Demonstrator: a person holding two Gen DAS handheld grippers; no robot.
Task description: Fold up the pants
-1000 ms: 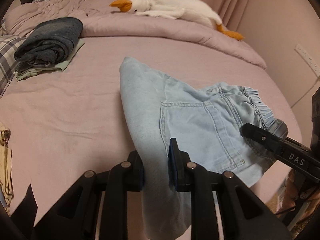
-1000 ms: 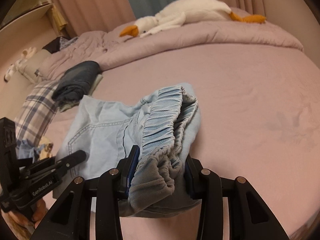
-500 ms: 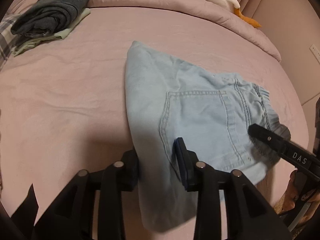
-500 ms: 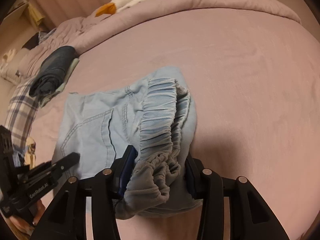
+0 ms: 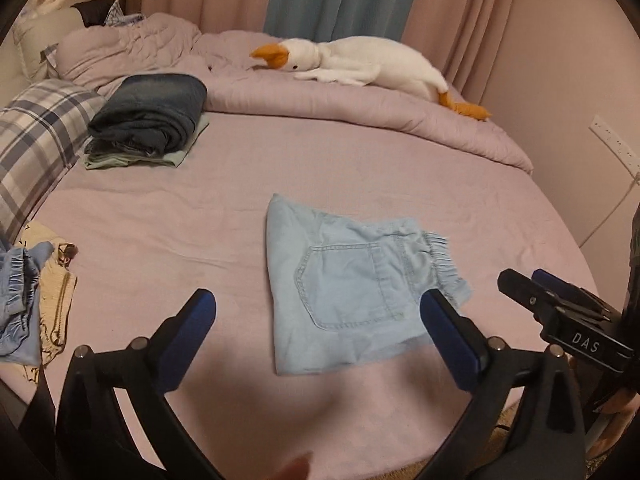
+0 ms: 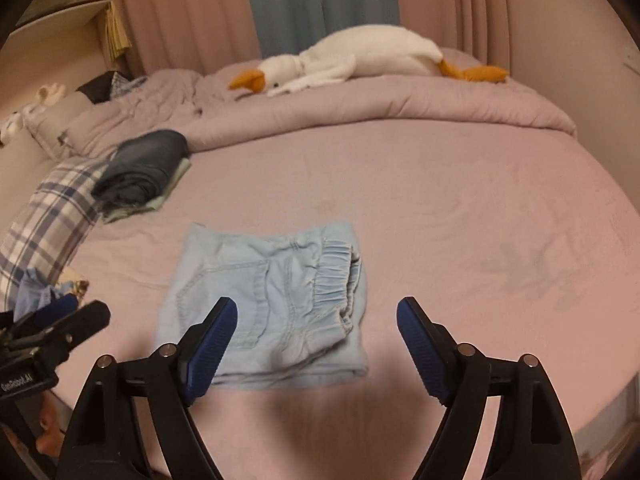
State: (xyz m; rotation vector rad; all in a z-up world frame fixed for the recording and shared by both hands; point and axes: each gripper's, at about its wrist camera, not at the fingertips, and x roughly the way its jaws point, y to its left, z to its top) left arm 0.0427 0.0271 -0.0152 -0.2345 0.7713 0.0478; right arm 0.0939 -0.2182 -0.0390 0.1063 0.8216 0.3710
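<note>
A pink-sheeted bed (image 5: 360,168) carries the scene, its far edge banked with a rolled duvet (image 5: 360,108) on which a plush goose (image 5: 360,66) sprawls. At the bed's left edge, a stack of folded clothes (image 5: 148,120) sits beside a plaid pillow (image 5: 36,136), apparently a pile of finished items, while unfolded garments (image 5: 28,304) lie bunched at the near left corner. The pants (image 5: 352,292), pale denim, lie flat near the bed's near edge in a compact rectangle, back pocket up and elastic waistband at the right, looking folded and set down. The left gripper (image 5: 318,320) hangs above them with jaws spread wide and holding nothing; the right gripper (image 6: 316,336) hovers likewise, wide apart and empty, suggesting the fold is complete or nearly so.
</note>
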